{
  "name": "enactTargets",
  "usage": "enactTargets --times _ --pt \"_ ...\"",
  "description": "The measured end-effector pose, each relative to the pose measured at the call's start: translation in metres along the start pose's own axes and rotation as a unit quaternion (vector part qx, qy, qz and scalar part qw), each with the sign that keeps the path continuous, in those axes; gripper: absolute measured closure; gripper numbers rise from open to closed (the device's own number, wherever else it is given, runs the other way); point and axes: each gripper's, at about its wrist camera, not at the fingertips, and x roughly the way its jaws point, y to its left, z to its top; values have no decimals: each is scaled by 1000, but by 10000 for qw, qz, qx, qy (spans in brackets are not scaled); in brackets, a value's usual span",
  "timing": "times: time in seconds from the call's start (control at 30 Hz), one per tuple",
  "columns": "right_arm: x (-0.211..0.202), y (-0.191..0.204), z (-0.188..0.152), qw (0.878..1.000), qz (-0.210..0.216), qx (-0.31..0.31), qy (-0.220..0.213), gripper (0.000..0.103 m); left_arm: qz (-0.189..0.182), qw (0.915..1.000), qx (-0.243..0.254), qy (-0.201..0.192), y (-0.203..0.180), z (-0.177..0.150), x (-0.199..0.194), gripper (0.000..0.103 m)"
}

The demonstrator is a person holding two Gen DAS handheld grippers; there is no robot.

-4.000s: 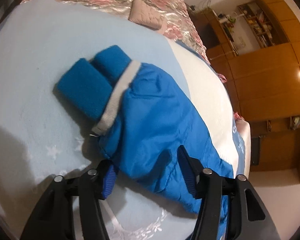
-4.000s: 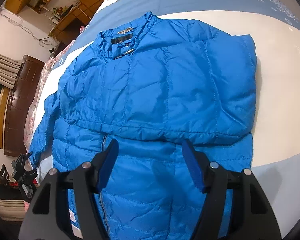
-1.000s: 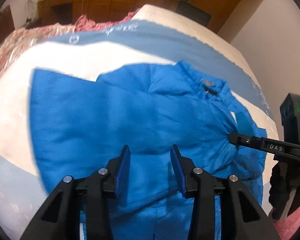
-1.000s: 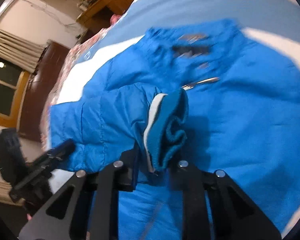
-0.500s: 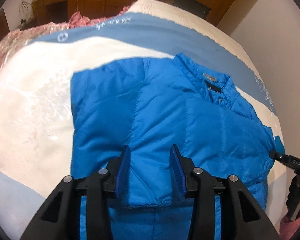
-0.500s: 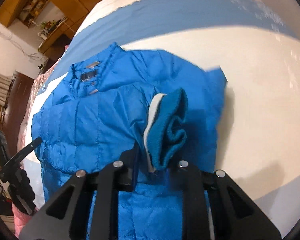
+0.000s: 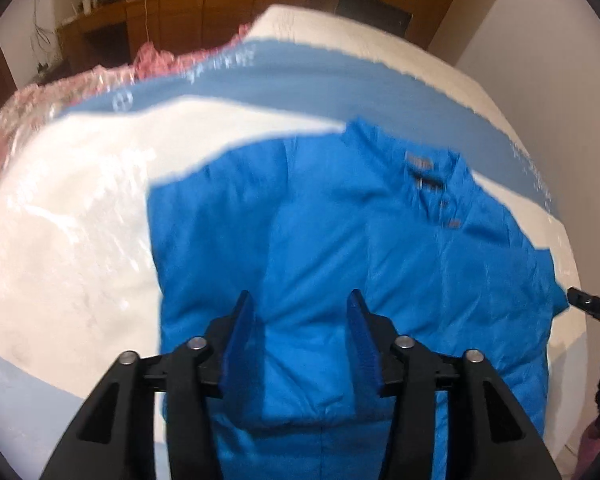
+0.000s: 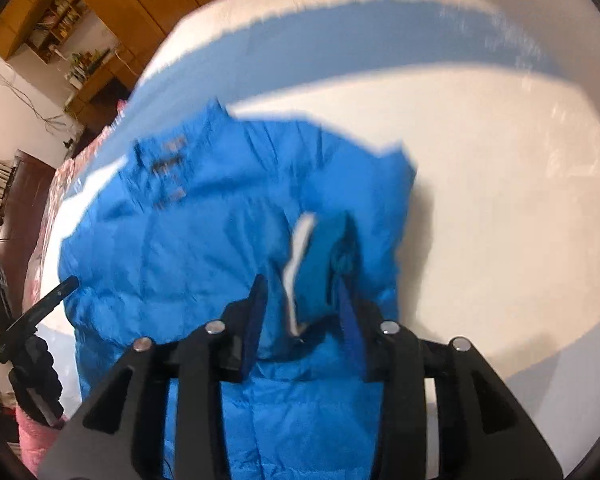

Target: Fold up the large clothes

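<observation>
My right gripper (image 8: pixel 300 300) is letting go: its jaws are opening, and the teal knit cuff (image 8: pixel 320 264) with its white band sits between them, the pads no longer clamping it as far as I can tell through the blur. That cuff ends the sleeve (image 8: pixel 260 248) I've laid across the chest of the blue puffer jacket (image 8: pixel 180 248), which lies collar-up and flat on the bed (image 8: pixel 500 200).

My left gripper (image 7: pixel 300 340) hovers over the jacket's other side, jaws opening too, nothing between them; the fabric below is just underneath, not pinched. The collar (image 7: pixel 424 172) is up and to the right of it, and the tip of my other gripper pokes in at the jacket's far edge.

So I judge the sleeve fold is at its drop-off point. Next, I reckon, I need the right jaws clear of the cuff without dragging it back out, then both grippers down at the hem to bring the bottom up toward the collar. Puffy fabric springs back, so I'd place it gently.
</observation>
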Motion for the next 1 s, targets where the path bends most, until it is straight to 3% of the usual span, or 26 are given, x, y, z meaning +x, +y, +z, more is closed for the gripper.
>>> enactTargets --times 0.07,0.2,0.33,0.4,0.5,0.77,0.87,1.0 --pt "5 18 13 9996 219 -184 1 64 22 10000 40 29 -4 10 4 53" --pt "38 38 25 9988 126 -401 233 64 192 9994 206 187 -14 18 26 54" --pt "68 31 22 9977 -333 -425 421 64 289 9988 302 247 -14 17 45 53" --pt "83 20 13 9975 -282 -323 563 65 213 9990 313 257 -12 15 53 52" --pt "93 12 3 9985 -170 -281 447 66 206 9988 397 199 -11 12 57 51" --pt "78 24 5 9979 -461 -276 374 64 336 9990 161 264 -13 19 45 52" --pt "48 40 -2 9985 -254 -485 68 61 255 9993 275 -45 -27 11 14 52" --pt "45 58 -21 9971 13 -729 212 61 268 9980 577 -64 -49 -15 6 51"
